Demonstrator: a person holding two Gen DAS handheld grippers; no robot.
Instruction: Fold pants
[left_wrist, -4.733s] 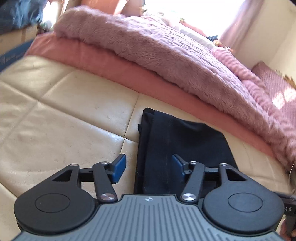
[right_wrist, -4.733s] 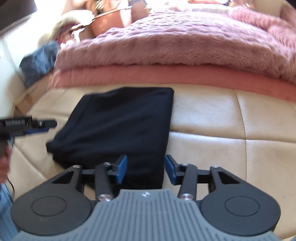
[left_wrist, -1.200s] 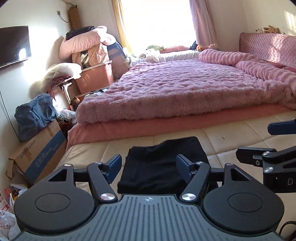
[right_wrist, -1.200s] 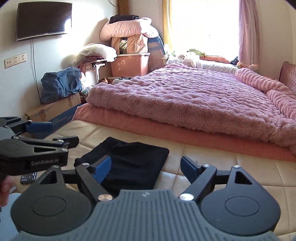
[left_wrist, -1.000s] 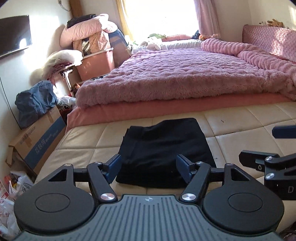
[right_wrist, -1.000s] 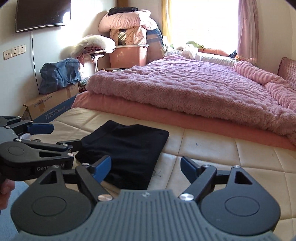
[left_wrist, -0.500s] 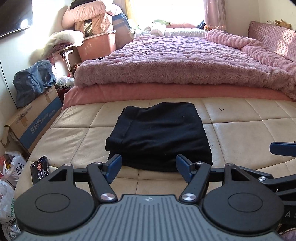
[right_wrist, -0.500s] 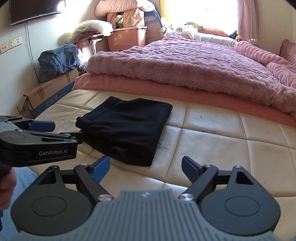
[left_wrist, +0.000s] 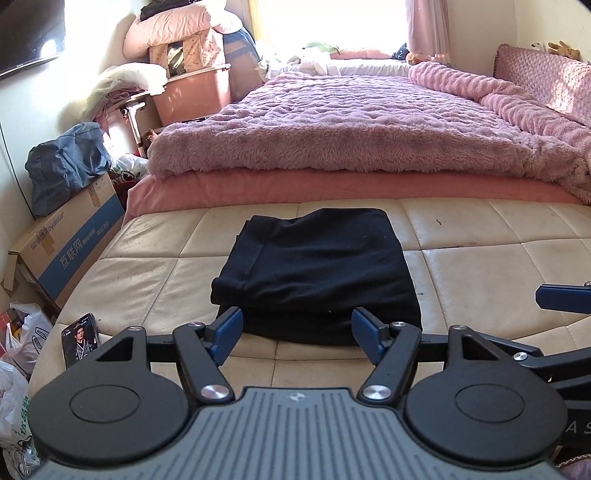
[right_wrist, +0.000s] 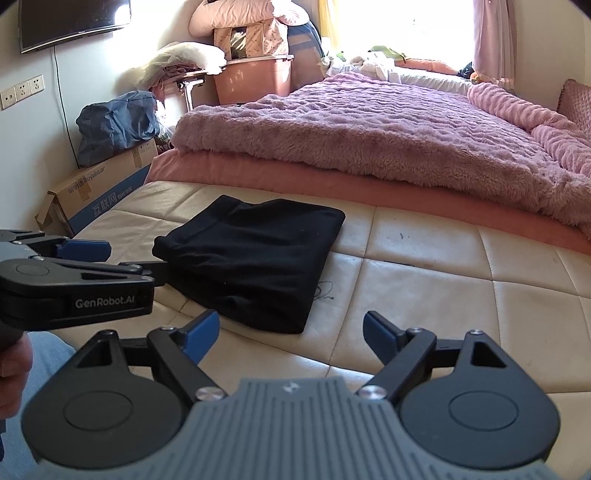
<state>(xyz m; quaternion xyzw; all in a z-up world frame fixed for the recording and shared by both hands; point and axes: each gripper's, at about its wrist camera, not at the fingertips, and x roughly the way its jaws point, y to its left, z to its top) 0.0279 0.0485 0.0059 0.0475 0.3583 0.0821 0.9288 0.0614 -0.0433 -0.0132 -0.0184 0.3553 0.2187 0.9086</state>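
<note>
Black pants (left_wrist: 317, 269) lie folded into a thick rectangle on the cream quilted leather surface (left_wrist: 480, 266). They also show in the right wrist view (right_wrist: 251, 254), left of centre. My left gripper (left_wrist: 297, 336) is open and empty, held back from the near edge of the pants. My right gripper (right_wrist: 290, 332) is open and empty, off the pants' near right corner. The left gripper's side (right_wrist: 74, 280) shows in the right wrist view, to the left of the pants.
A bed with a fluffy purple blanket (left_wrist: 351, 129) lies beyond the leather surface. A phone (left_wrist: 81, 339) lies at the surface's left edge. A cardboard box (left_wrist: 66, 251), a blue bag (left_wrist: 62, 166) and plastic bags stand at the left.
Both grippers have drawn back and up from the folded pants, open and empty. The pants lie still and look smaller and farther away.
</note>
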